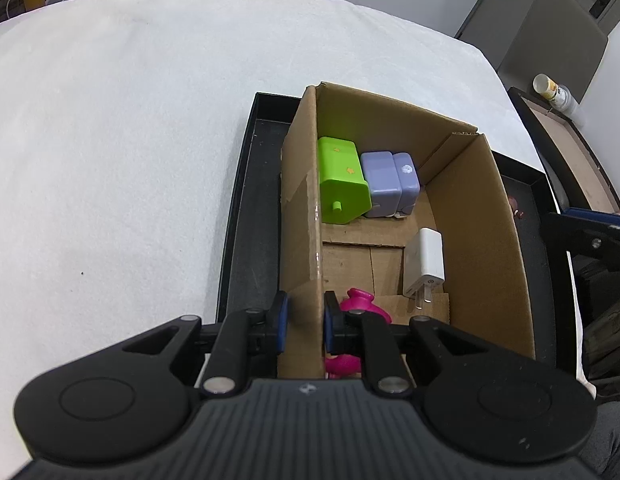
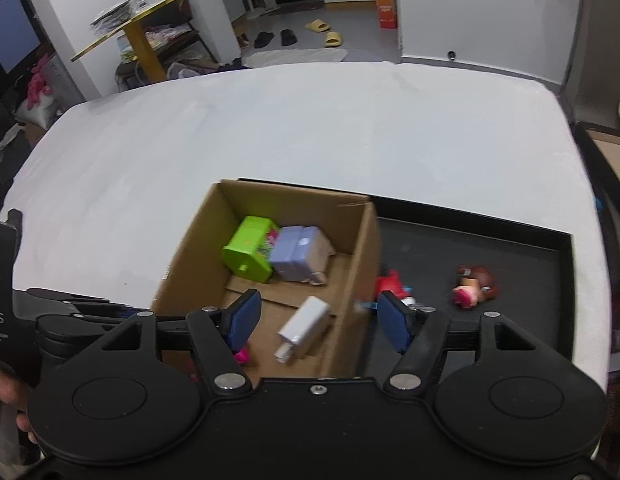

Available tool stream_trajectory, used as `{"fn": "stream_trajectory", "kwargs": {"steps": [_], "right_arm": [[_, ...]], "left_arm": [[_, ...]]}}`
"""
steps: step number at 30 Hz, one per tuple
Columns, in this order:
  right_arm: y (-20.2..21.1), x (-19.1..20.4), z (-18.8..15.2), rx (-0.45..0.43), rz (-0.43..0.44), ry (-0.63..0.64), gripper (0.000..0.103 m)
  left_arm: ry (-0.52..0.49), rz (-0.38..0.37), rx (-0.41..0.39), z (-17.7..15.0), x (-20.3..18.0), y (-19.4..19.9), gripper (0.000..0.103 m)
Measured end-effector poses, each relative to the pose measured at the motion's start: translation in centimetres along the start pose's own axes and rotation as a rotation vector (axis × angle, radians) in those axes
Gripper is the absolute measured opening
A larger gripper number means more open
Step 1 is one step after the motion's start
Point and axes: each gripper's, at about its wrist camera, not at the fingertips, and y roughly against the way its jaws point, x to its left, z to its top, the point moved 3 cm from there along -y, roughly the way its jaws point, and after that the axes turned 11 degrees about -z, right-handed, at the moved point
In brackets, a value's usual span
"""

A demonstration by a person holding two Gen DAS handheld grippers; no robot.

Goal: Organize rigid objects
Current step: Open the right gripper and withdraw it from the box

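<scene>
A cardboard box (image 1: 481, 216) stands in a black tray (image 1: 250, 216) on the white table. Inside lie a green toy (image 1: 339, 182), a lilac toy (image 1: 389, 184), a white charger (image 1: 425, 266) and a magenta toy (image 1: 359, 306). My left gripper (image 1: 306, 322) is shut on the box's left wall. In the right wrist view my right gripper (image 2: 317, 322) is open, above the box's (image 2: 198, 252) right wall, with the charger (image 2: 304, 330) between its fingers below. A red figure (image 2: 389, 282) and a brown-haired doll (image 2: 475, 286) lie in the tray (image 2: 509, 232).
A chair back (image 1: 557, 44) and a side table with a cup (image 1: 549, 88) stand at the right. Slippers (image 2: 323, 32) and an orange box (image 2: 387, 10) lie on the far floor. A yellow shelf (image 2: 138, 32) stands at the far left.
</scene>
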Motion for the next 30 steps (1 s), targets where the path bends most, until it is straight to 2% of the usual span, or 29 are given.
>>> {"fn": "stream_trajectory", "kwargs": {"steps": [13, 30], "right_arm": [[-0.2, -4.8, -1.7, -0.009, -0.088, -0.02, 0.079], [-3.1, -9.4, -4.0, 0.015, -0.164, -0.074, 0.079]], "left_arm": [[0.003, 0.004, 0.003, 0.0, 0.0, -0.2, 0.016], [0.001, 0.007, 0.012, 0.0, 0.2, -0.3, 0.016]]}}
